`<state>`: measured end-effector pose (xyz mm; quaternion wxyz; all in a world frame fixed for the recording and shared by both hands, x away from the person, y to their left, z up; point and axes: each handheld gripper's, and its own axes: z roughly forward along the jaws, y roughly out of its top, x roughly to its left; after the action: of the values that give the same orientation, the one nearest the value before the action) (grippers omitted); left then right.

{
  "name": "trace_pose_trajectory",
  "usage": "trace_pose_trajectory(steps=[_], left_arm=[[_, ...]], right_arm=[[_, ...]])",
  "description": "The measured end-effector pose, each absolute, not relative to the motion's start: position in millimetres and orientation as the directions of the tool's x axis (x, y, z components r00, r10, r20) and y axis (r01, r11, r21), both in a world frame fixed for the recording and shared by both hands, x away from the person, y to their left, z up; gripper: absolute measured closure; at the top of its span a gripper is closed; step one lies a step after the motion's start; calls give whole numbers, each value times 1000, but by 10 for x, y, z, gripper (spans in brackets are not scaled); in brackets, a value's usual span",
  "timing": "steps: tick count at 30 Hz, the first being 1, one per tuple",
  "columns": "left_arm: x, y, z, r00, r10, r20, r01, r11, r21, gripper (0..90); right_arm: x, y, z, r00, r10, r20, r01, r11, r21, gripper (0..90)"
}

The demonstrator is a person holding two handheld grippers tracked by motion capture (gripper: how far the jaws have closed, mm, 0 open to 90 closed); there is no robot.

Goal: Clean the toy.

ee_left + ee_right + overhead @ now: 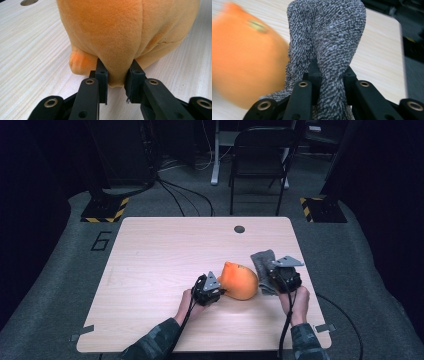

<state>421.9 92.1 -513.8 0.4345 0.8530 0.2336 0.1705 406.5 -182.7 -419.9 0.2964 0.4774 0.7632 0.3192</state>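
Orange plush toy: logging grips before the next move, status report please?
Left gripper pinching orange plush toy. Right gripper clamped on grey sock. Table ahead unobstructed.

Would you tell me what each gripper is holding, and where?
Left gripper pinches the orange plush toy by a bottom fold; right gripper clamps the bunched grey cloth.

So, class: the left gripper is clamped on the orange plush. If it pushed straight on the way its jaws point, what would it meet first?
The orange plush toy itself: the left gripper already pinches a fold of it. Beyond it probably lies the grey cloth in the right gripper, though depth is unclear.
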Motion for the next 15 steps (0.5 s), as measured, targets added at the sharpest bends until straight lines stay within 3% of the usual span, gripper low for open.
trace_pose_trajectory(steps=[5,12,15], left_arm=[[4211,922,-5151,833,545,99,226,-498,837,761],[4195,928,-5150,829,550,98,212,-472,856,792],[4179,949,-5128,827,559,57,224,-420,879,800]], right_arm=[[4175,-2056,-4464,-311,946,-90,638,278,718,760],[4207,-2101,-4506,-300,950,-87,653,271,707,758],[4207,-2118,-4499,-292,952,-88,653,266,709,758]])
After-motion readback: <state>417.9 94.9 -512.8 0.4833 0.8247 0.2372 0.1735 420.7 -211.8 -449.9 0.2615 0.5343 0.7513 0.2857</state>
